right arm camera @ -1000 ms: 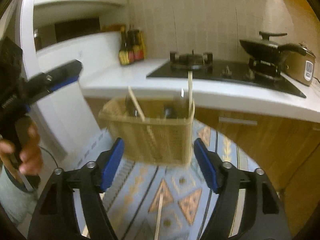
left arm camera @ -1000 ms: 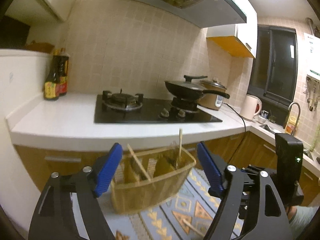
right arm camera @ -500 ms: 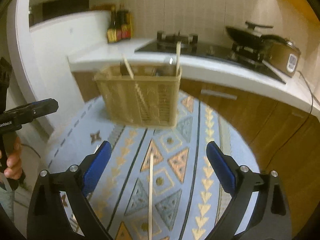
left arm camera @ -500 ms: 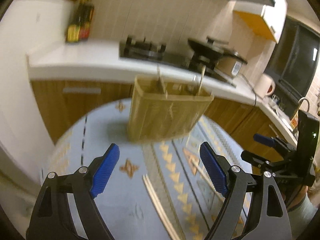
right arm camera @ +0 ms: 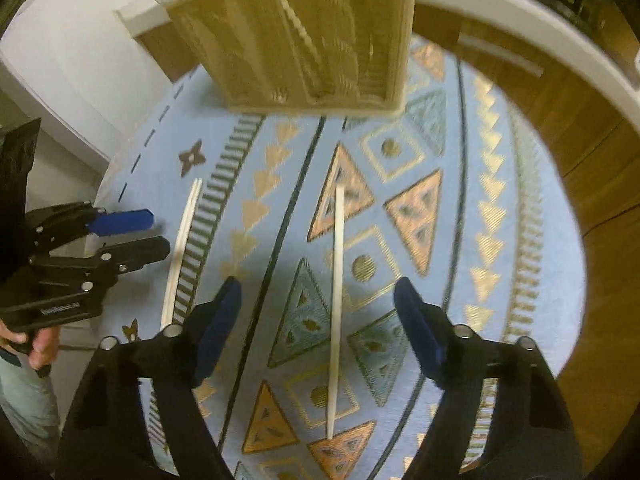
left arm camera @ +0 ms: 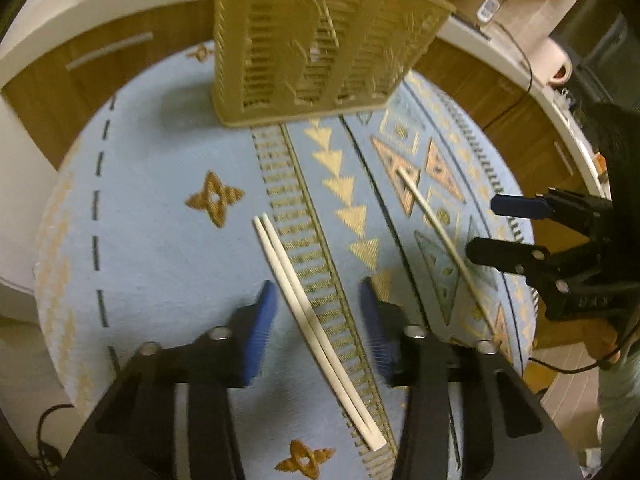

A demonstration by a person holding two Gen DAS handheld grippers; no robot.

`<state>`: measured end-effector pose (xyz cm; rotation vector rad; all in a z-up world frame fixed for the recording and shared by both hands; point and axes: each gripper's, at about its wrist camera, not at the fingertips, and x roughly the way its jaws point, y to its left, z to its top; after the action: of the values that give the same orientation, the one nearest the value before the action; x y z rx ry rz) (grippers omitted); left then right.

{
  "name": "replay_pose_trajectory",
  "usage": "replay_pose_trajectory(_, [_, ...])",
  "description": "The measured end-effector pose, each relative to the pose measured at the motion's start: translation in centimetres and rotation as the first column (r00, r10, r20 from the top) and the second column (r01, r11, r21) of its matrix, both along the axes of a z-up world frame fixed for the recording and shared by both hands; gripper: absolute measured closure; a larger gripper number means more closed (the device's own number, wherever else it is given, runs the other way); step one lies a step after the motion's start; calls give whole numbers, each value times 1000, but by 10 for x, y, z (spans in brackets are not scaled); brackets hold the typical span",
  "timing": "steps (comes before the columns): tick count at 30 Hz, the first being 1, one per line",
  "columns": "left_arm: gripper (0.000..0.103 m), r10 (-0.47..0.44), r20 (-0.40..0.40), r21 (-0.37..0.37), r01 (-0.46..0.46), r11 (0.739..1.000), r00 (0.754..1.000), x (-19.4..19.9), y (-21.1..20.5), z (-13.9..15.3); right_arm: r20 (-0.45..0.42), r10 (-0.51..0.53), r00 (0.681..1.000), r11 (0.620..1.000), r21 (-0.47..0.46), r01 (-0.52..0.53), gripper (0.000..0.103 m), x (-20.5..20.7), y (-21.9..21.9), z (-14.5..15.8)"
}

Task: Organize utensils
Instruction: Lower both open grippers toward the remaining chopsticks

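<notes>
A pair of white chopsticks lies side by side on the blue patterned cloth. My left gripper points down over them, its jaws closing with the pair between the blue pads, which do not touch it. A single white chopstick lies further right. My right gripper hovers above it, jaws closing, pads wide apart and clear of the stick. The woven utensil basket stands at the far edge of the cloth with a few sticks in it. Each gripper shows in the other's view: right gripper, left gripper.
The round table's edge curves close on the right. Wooden cabinet fronts and a white counter lie behind the basket. A hand holds the left gripper's handle. A cooker and a kettle stand on the counter.
Both grippers have tipped from facing the stove and counter to pointing down at the cloth, and have sunk towards the chopsticks. The left jaws have narrowed a lot, the right ones a little.
</notes>
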<state>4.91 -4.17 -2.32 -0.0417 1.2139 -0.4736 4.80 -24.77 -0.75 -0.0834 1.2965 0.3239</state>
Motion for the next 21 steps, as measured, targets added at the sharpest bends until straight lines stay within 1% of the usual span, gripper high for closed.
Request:
replay_pose_trajectory(3, [70,-1,-11,28,1,1000,1000,2,-4,-7,-78,-15,997,1000,11,16,52,9,-3,-16])
replay_pose_trajectory(4, [70,-2,-15,32,3,999,1000,3,-5,-8,-91,-17,996,1000,12,18,55,10,-4,-19])
replay_pose_trajectory(5, [70,-1,-20,37,2,999,1000,4,-6,-9,-105,-20,994,1000,10,21,63,12,-5,-22])
replay_pose_trajectory(6, [70,0,-23,40,1,999,1000,5,-6,-9,-120,-22,993,1000,6,22,66,14,-4,-26])
replay_pose_trajectory(9, [70,1,-29,61,1,998,1000,6,-9,-13,-139,-17,990,1000,10,18,72,17,-3,-30])
replay_pose_trajectory(11, [70,3,-32,73,0,997,999,9,-12,-15,-139,-7,990,1000,1,7,74,17,0,-31])
replay_pose_trajectory(13, [70,4,-42,85,0,996,999,9,-16,-18,-144,9,990,1000,-14,-11,76,15,6,-33])
replay_pose_trajectory(14, [70,3,-49,90,2,996,999,10,-18,-20,-144,13,989,1000,-21,-16,79,15,8,-35])
replay_pose_trajectory(17, [70,-2,-40,120,7,993,999,12,-26,-22,-131,31,991,997,-61,-39,85,14,16,-36])
replay_pose_trajectory(21, [70,-9,-37,144,14,989,999,14,-32,-25,-138,32,990,997,-68,-42,88,18,19,-38])
